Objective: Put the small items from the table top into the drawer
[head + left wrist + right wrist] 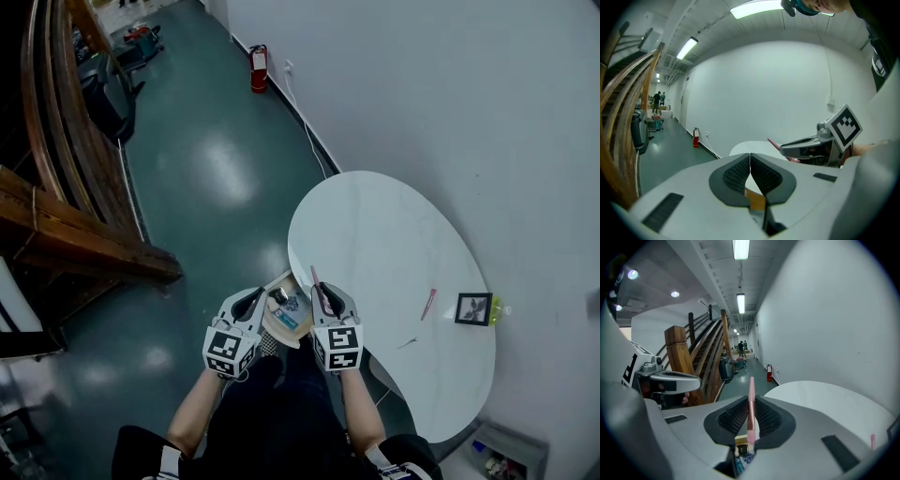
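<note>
The right gripper (750,417) pinches a slim pink pen (751,399) just over the open wooden drawer (281,323) at the edge of the white oval worktop (384,234); the left gripper (750,174) is closed, empty. A second pink pen (428,304) lies on the worktop near a black square item (473,308)

Forearms fwd, side by side. Grey L gripper (253,298) jaws together, empty; grey R gripper (325,298) clamped on slim pink pen (751,404).

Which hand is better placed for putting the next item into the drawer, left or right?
Right. The right gripper clamps the pink pen in its jaws over the open drawer; the left gripper has its jaws shut on nothing.
</note>
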The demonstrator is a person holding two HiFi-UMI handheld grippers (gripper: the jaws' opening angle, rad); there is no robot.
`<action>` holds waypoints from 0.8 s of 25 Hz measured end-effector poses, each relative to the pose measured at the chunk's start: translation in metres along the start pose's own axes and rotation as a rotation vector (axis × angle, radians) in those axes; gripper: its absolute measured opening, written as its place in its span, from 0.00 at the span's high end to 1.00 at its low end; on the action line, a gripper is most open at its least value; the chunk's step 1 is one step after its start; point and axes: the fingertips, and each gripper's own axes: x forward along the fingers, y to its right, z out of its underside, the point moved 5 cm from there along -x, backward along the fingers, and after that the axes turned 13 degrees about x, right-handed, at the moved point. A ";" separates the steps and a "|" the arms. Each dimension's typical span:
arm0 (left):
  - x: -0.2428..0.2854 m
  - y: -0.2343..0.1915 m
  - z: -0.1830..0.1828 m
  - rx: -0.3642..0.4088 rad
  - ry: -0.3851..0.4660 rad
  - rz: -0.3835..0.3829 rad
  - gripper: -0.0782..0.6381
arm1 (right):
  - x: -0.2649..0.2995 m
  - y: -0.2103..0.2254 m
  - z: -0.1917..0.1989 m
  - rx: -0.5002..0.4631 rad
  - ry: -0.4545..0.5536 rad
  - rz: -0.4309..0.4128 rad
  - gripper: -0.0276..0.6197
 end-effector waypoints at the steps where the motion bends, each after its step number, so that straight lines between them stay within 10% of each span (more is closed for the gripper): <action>1: -0.005 -0.002 0.004 -0.006 -0.002 -0.006 0.86 | 0.000 -0.005 0.005 -0.001 -0.008 -0.005 0.86; 20: -0.029 -0.009 0.096 -0.110 -0.085 -0.070 0.86 | 0.048 -0.037 0.099 -0.063 -0.161 -0.113 0.86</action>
